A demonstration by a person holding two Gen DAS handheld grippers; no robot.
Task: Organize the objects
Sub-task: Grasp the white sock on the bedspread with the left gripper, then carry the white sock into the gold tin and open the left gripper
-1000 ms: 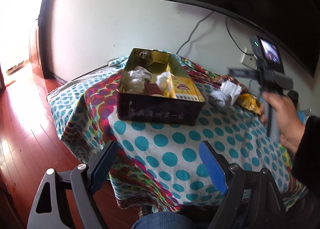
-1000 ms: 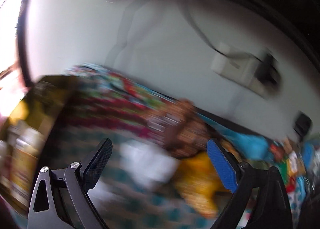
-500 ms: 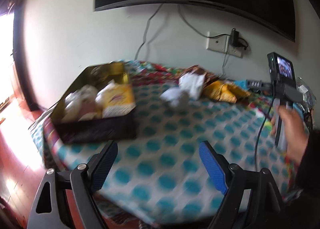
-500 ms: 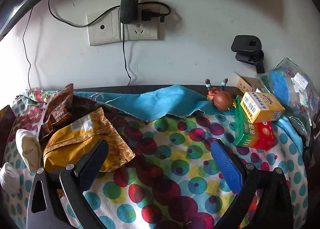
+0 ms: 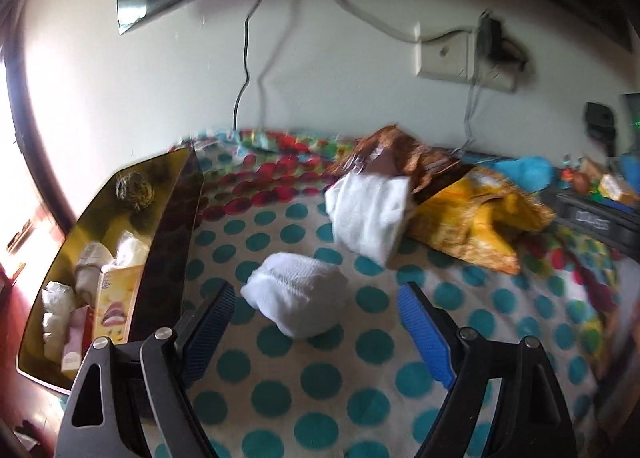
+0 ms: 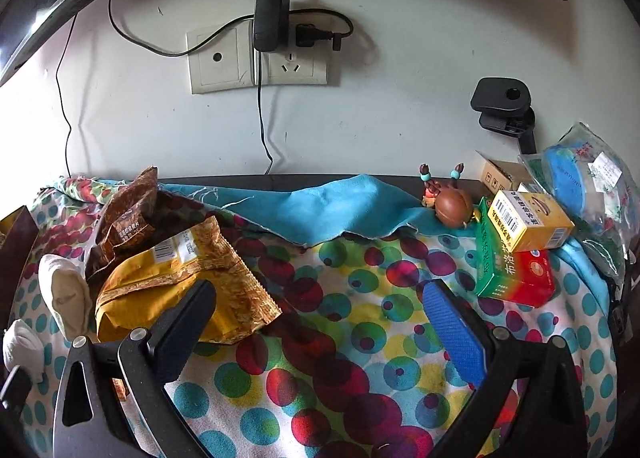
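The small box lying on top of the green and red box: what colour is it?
Yellow box; clearest in the right wrist view.

The left wrist view is smeared by motion, so the print on the brown packet [image 5: 394, 162] and yellow packet [image 5: 476, 218] cannot be read. The open tin [image 5: 160, 242] runs off the picture's left edge. In the right wrist view, the yellow packet's [image 6: 160, 290] lower corner is hidden behind a jaw, and the white sock roll [image 6: 22, 342] is cut off.

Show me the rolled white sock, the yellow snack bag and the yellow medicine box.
rolled white sock [image 5: 296, 300], left wrist view, middle of the roll
yellow snack bag [image 6: 160, 294], right wrist view, plain yellow face
yellow medicine box [image 6: 530, 222], right wrist view, top face
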